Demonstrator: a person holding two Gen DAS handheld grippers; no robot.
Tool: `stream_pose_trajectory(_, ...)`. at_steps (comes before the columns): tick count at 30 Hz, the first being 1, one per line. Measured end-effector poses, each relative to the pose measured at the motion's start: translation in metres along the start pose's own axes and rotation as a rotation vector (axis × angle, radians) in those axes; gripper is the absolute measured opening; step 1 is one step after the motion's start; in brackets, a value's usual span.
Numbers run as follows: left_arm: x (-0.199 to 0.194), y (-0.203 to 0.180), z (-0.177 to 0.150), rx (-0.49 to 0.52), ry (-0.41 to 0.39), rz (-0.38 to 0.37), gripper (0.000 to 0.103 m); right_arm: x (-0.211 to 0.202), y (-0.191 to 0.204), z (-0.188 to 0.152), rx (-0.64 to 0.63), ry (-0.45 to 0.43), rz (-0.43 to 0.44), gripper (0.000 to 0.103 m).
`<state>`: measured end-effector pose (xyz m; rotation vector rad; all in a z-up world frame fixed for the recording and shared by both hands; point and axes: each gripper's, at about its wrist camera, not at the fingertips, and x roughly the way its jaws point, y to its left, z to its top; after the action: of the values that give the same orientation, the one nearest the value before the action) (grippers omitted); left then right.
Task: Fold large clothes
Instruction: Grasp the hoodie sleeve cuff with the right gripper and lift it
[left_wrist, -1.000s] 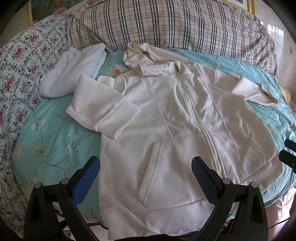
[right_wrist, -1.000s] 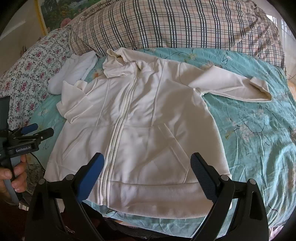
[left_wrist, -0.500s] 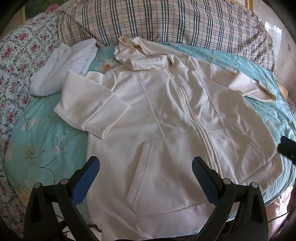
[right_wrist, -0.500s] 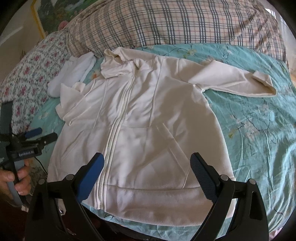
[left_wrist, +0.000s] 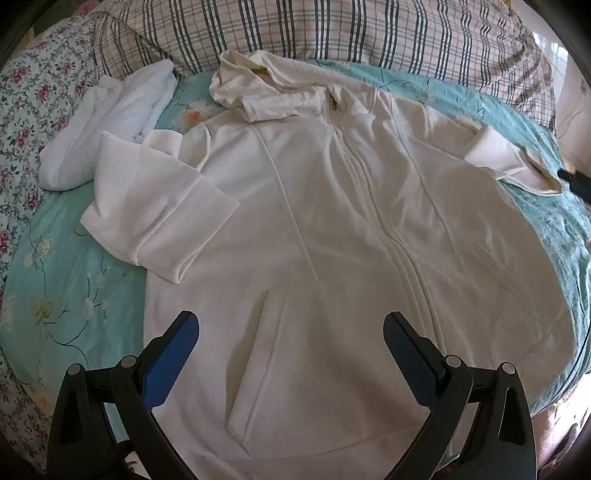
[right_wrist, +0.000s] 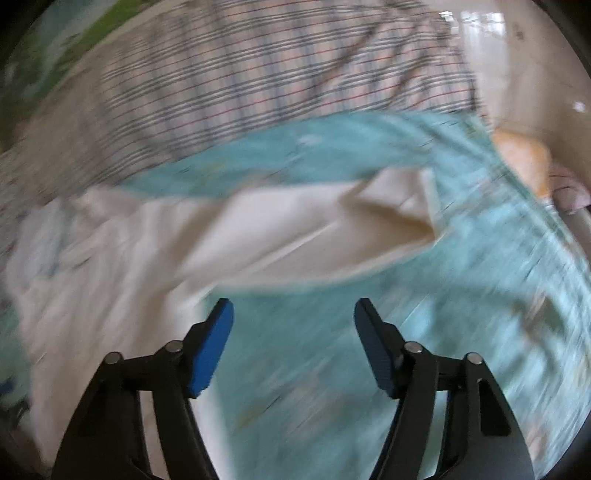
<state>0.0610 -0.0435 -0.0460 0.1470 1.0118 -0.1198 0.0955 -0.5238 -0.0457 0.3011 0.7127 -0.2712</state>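
Tilted steeply down, the left gripper hangs wide open over the cream zip-front hooded jacket, while the right gripper, jaws just narrowing yet empty, points toward its outstretched sleeve.

Each hand-held gripper, left and right, had black arms, silver pivot screws and apparently textured blue pads.

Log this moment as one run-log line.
hoodie: flat on bed | left gripper: open above hem | right gripper: open, closing, empty, near sleeve
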Motion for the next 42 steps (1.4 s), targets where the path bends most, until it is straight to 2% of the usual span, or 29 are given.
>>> stream_pose_trajectory(2,0.009,-0.001,0.005,-0.005,0.017,0.009,0.100,0.036,-0.016,0.028,-0.033,0.022,-0.079,0.066)
stream_pose_trajectory(4,0.016,-0.003,0.009,-0.013,0.033,0.006,0.100,0.059,-0.023,0.044,-0.071,0.044,-0.111,0.065)
stream_pose_trajectory(8,0.032,-0.007,0.019,-0.015,0.062,0.008,0.100,0.108,-0.020,0.059,-0.209,0.118,-0.216,0.061)
stream_pose_trajectory(10,0.037,-0.010,0.024,-0.023,0.067,0.004,0.100,0.124,-0.027,0.063,-0.232,0.148,-0.242,0.048)
stream_pose_trajectory(12,0.039,-0.012,0.029,-0.029,0.065,-0.007,0.100,0.132,-0.041,0.066,-0.189,0.175,-0.244,0.031)
stream_pose_trajectory(14,0.041,-0.014,0.033,-0.036,0.061,-0.017,0.100,0.127,-0.057,0.070,-0.096,0.170,-0.186,0.010)
stream_pose_trajectory(16,0.041,-0.014,0.034,-0.038,0.056,-0.024,0.100,0.110,-0.061,0.075,0.001,0.141,-0.060,0.007)
stream_pose_trajectory(18,0.043,-0.015,0.032,-0.036,0.059,-0.028,0.100,0.090,-0.045,0.073,0.018,0.111,0.044,0.007)
stream_pose_trajectory(22,0.042,-0.015,0.027,-0.039,0.058,-0.044,0.100,0.055,0.028,0.063,-0.005,0.093,0.315,0.007)
stream_pose_trajectory(24,0.040,-0.012,0.024,-0.044,0.049,-0.049,0.100,0.045,0.068,0.054,-0.013,0.106,0.424,0.007)
stream_pose_trajectory(28,0.036,0.001,0.018,-0.074,0.036,-0.068,0.100,0.045,0.157,0.032,0.013,0.170,0.689,0.007)
stream_pose_trajectory(29,0.035,0.007,0.017,-0.090,0.032,-0.083,0.100,0.047,0.178,0.025,0.007,0.190,0.731,0.007)
stream_pose_trajectory(33,0.034,0.029,0.015,-0.141,0.022,-0.151,0.100,0.069,0.254,-0.008,-0.010,0.294,0.837,0.007)
stream_pose_trajectory(35,0.036,0.042,0.017,-0.165,0.017,-0.190,0.100,0.083,0.277,-0.024,-0.016,0.343,0.862,0.007)
stream_pose_trajectory(39,0.050,0.064,0.030,-0.208,0.026,-0.267,0.100,0.113,0.323,-0.062,-0.062,0.492,0.850,0.010)
stream_pose_trajectory(42,0.071,0.076,0.052,-0.249,0.035,-0.348,0.100,0.120,0.318,-0.068,-0.035,0.544,0.819,0.013)
